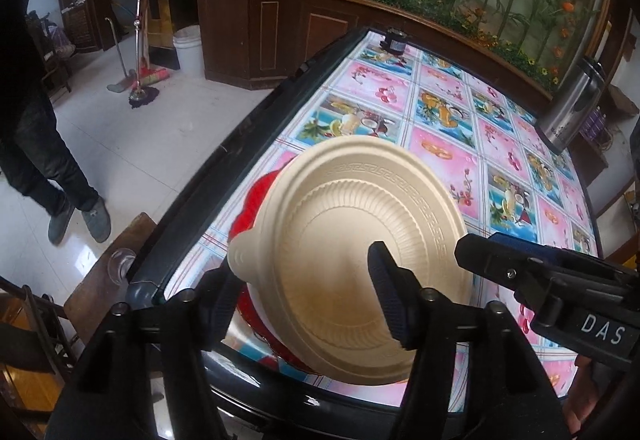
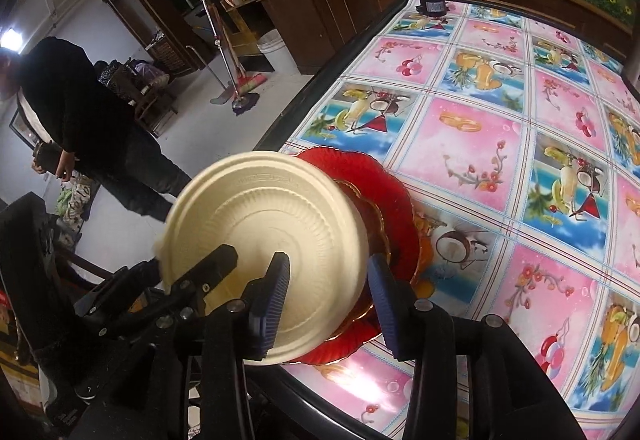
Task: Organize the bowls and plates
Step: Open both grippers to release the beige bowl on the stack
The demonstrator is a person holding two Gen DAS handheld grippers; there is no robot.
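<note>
Cream plate (image 1: 352, 252): stacked on an amber dish (image 2: 376, 224) and a red scalloped plate (image 2: 384, 179) at the near corner of the counter (image 1: 440, 143); stacking looks done for these pieces, no bowls or other plates in view, so what is left cannot be told. Left tool (image 1: 308, 304) and right tool (image 2: 330, 304): fingers apart astride the cream plate's rim, clamped on nothing. Surroundings: steel flask (image 1: 572, 107) and small dark jar (image 1: 394, 39) at the far end, well apart; a person (image 2: 80, 111) and a mop (image 2: 240, 95) on the floor beyond; nothing obstructs.
</note>
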